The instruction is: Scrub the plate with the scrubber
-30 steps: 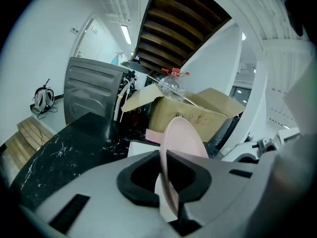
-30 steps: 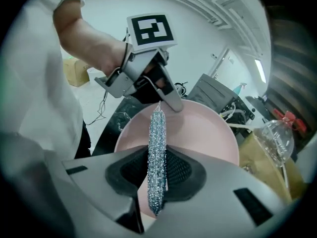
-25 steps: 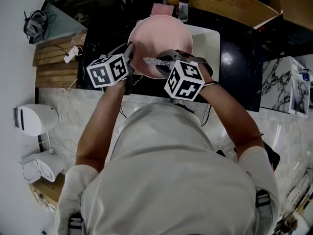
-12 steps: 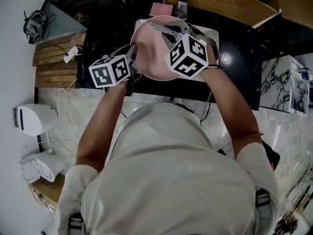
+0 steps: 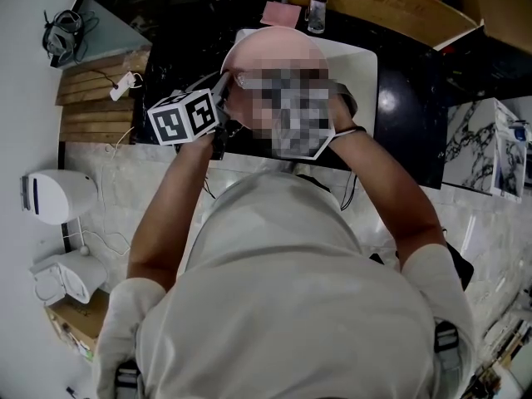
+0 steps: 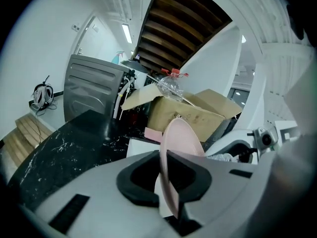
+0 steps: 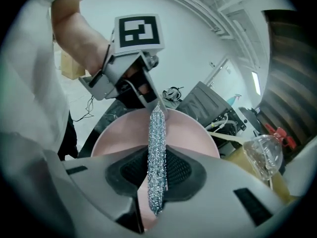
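A pink plate (image 5: 270,50) stands tilted over a white board, and I see it edge-on in the left gripper view (image 6: 181,139). My left gripper (image 6: 167,155) is shut on the plate's near-left rim (image 5: 226,86); its jaws have just been opening slightly, with the rim still between the pads. My right gripper (image 7: 157,175) is shut on a silver glittery scrubber (image 7: 157,148), whose tip lies against the plate's face (image 7: 188,133). In the head view a mosaic patch hides the right gripper. The left gripper's marker cube (image 7: 138,31) shows behind the plate.
The white board (image 5: 359,63) lies on a black marble counter (image 5: 407,115). A cardboard box (image 6: 195,114) with a clear plastic bottle (image 6: 171,86) stands behind the plate. A pink pad (image 5: 280,13) lies at the far edge. A grey appliance (image 6: 91,90) stands to the left.
The right gripper swept the scrubber from the plate's middle up to its far rim, then back down toward the left of the plate. The left gripper and the plate stayed put.
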A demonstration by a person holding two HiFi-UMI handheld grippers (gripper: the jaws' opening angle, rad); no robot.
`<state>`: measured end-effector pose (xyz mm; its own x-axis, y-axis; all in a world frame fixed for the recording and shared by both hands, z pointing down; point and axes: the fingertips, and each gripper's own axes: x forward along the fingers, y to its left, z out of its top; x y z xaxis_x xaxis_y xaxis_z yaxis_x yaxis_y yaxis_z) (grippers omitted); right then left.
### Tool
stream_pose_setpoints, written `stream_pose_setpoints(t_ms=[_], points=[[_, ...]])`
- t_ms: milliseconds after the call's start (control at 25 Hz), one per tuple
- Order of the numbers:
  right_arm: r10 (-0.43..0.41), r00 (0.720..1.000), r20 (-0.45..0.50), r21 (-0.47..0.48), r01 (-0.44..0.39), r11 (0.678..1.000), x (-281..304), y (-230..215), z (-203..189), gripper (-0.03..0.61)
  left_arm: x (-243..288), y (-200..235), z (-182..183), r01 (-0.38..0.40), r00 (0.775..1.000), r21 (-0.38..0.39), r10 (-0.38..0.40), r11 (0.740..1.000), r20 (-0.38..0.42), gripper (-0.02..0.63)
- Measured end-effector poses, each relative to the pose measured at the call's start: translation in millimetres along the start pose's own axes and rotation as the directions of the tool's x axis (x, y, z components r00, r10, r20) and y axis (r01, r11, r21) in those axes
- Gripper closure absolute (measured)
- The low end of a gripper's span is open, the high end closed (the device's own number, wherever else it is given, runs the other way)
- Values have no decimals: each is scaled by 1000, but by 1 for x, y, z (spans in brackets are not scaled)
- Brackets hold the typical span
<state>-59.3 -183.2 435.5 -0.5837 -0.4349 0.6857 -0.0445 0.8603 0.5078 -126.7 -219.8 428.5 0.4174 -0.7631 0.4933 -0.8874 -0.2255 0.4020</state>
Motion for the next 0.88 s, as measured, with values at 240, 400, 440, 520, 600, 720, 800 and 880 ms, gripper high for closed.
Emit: stream_pose_setpoints(t_ms=[240, 400, 440, 520, 600, 720, 800, 880], points=[[144, 989, 22, -62, -142, 988, 1, 49, 2, 502, -4, 13, 8, -11, 1000, -26, 12, 1000, 22, 581], [207, 978, 20, -67, -205, 976, -4, 64, -4, 502, -5, 18, 12, -23, 999, -14, 23, 1000, 30, 586], [201, 979, 28, -51, -199, 979, -7, 60, -5, 503, -4, 18, 12, -23, 999, -15, 23, 1000, 31, 586], [157, 986, 48, -5, -157, 988, -14, 40, -4, 502, -4, 18, 11, -21, 999, -21, 22, 1000, 32, 589], [87, 995, 55, 37, -89, 995, -20, 14, -4, 502, -4, 17, 12, -24, 999, -16, 24, 1000, 32, 591], [-18, 999, 45, 90, 13, 996, -27, -27, -7, 502, -2, 13, 9, -18, 1000, 1, 18, 1000, 25, 596], [-83, 996, 27, 112, 80, 991, -29, -52, -10, 502, -1, 8, 6, -8, 1000, 5, 8, 1000, 17, 597], [-137, 990, 8, 125, 135, 983, -29, -73, -11, 502, 0, 3, 3, -2, 1000, 12, 2, 1000, 6, 597]])
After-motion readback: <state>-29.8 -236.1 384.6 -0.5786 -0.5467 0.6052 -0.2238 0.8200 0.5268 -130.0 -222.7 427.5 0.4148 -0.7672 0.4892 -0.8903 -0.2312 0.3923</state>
